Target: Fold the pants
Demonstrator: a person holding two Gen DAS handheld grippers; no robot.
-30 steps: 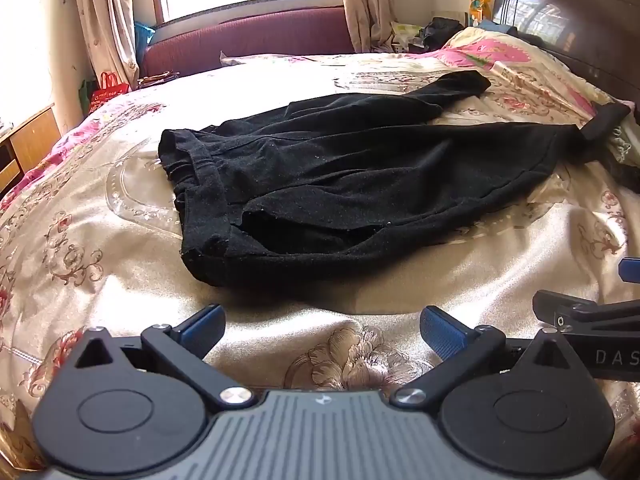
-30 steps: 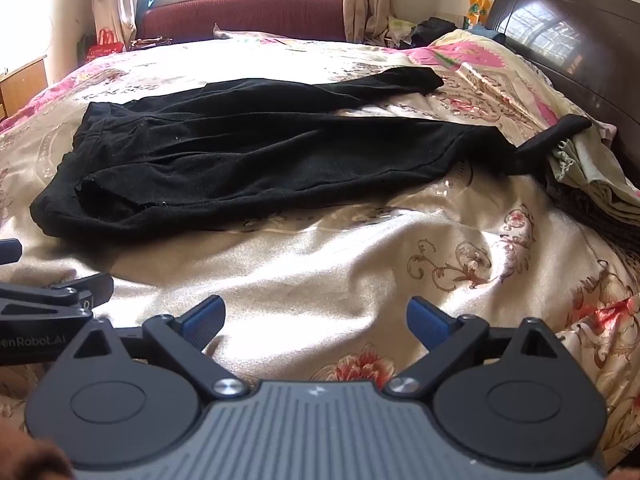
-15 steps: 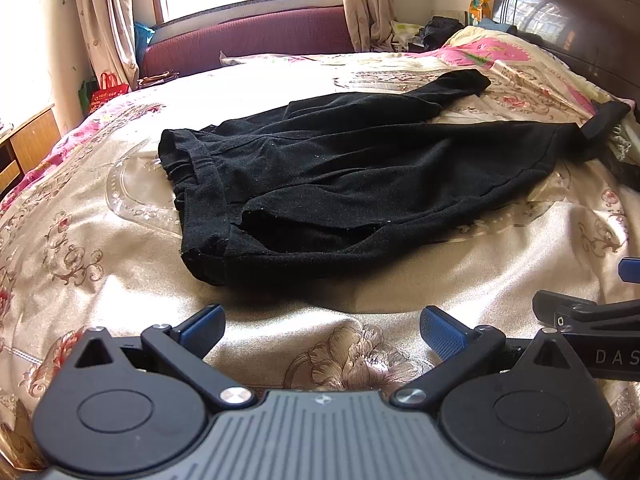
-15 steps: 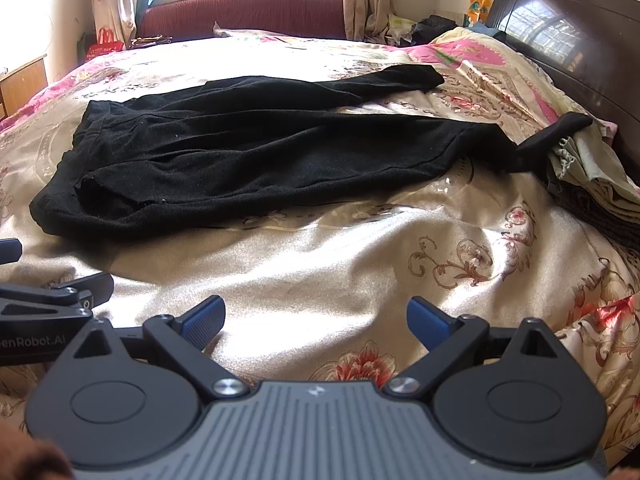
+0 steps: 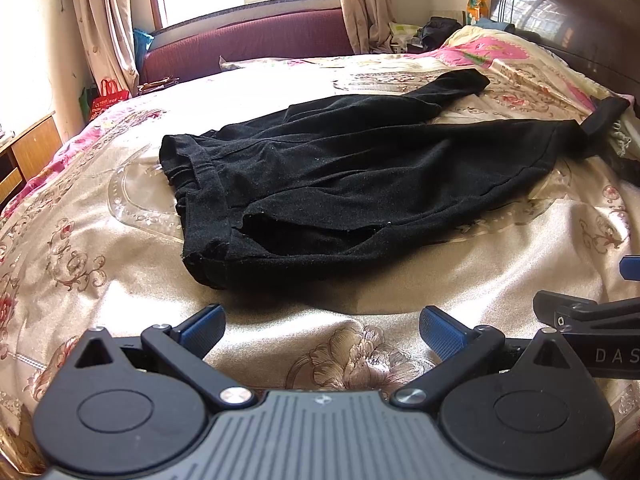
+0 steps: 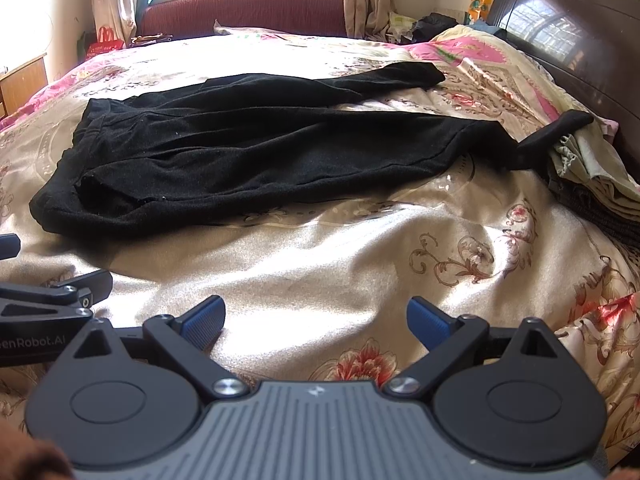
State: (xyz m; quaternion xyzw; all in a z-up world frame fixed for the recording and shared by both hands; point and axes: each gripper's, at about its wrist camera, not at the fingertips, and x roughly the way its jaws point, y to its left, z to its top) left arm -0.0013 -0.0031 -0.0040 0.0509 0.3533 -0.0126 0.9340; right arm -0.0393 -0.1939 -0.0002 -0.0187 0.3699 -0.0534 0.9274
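Black pants (image 5: 340, 176) (image 6: 248, 160) lie spread on the bed, waistband at the left, two legs running right toward the headboard. The far leg (image 5: 452, 88) angles away; the near leg's cuff (image 6: 560, 128) rests on a pile of clothes. My left gripper (image 5: 322, 332) hovers open just short of the waistband corner (image 5: 204, 264), nothing between its blue pads. My right gripper (image 6: 316, 322) is open too, over bare bedspread in front of the near leg. Each gripper shows at the edge of the other's view.
A floral satin bedspread (image 6: 360, 248) covers the bed. A dark wooden headboard (image 6: 568, 40) stands at the right, with crumpled clothes (image 6: 592, 176) beside it. A maroon sofa (image 5: 248, 44) sits under the window; a wooden cabinet (image 5: 28, 156) is at the left.
Both grippers have crept slightly forward and up toward the pants. The pants have not moved, and both grippers stay open.
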